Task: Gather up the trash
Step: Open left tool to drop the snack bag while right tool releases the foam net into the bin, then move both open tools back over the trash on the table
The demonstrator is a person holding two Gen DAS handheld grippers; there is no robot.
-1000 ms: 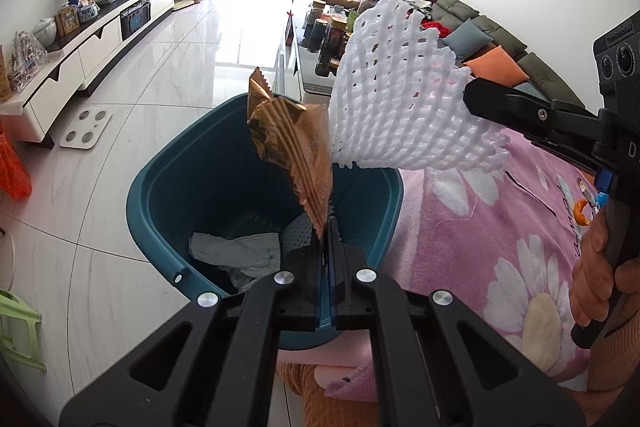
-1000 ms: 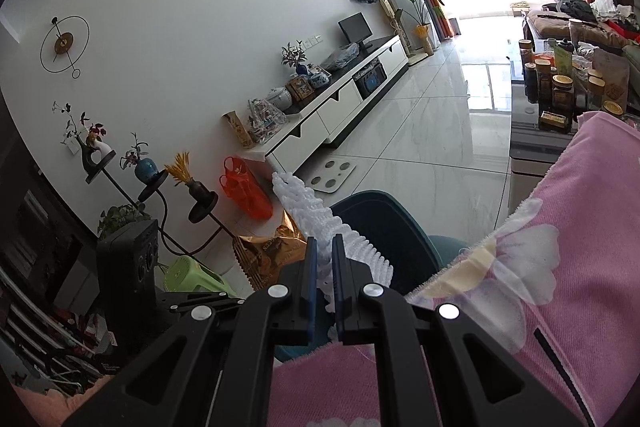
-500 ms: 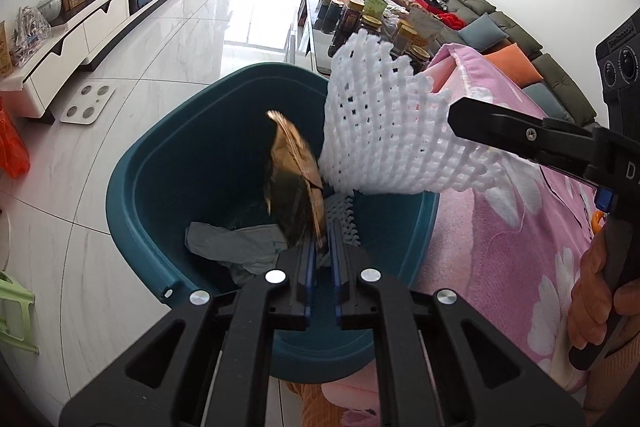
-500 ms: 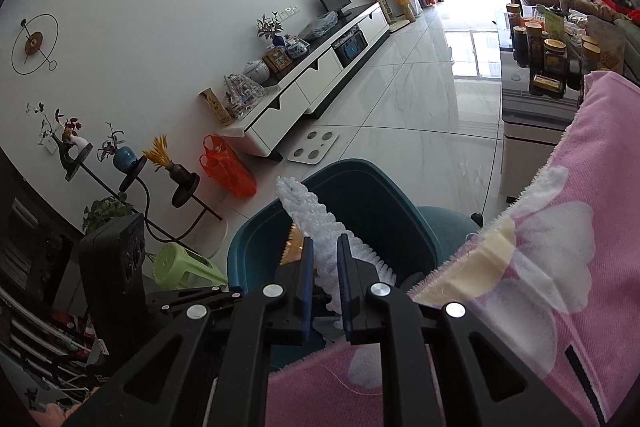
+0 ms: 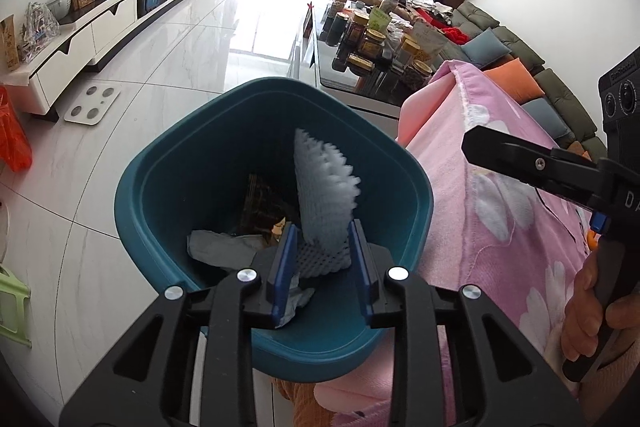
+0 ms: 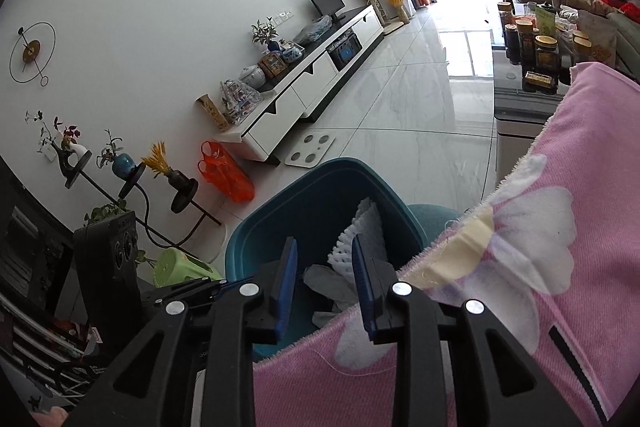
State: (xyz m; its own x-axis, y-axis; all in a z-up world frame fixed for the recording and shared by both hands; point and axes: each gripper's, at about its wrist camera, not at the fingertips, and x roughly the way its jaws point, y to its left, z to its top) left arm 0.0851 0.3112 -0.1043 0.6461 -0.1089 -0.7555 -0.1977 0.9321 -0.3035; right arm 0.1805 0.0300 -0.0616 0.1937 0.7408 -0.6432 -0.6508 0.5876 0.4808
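The left wrist camera is looking steeply down into the near teal bin [image 5: 168,163]. The right wrist camera is facing it from the pink blanket [image 6: 520,267]; both are sharing the bin.

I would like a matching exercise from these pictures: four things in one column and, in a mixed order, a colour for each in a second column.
Things:
1. trash bin
2. foam fruit net
3. blanket
4. plastic bag on the floor

Colours:
A. orange
B. teal
C. pink with white flowers
D. white

Pairs: 1-B, 2-D, 3-C, 4-A
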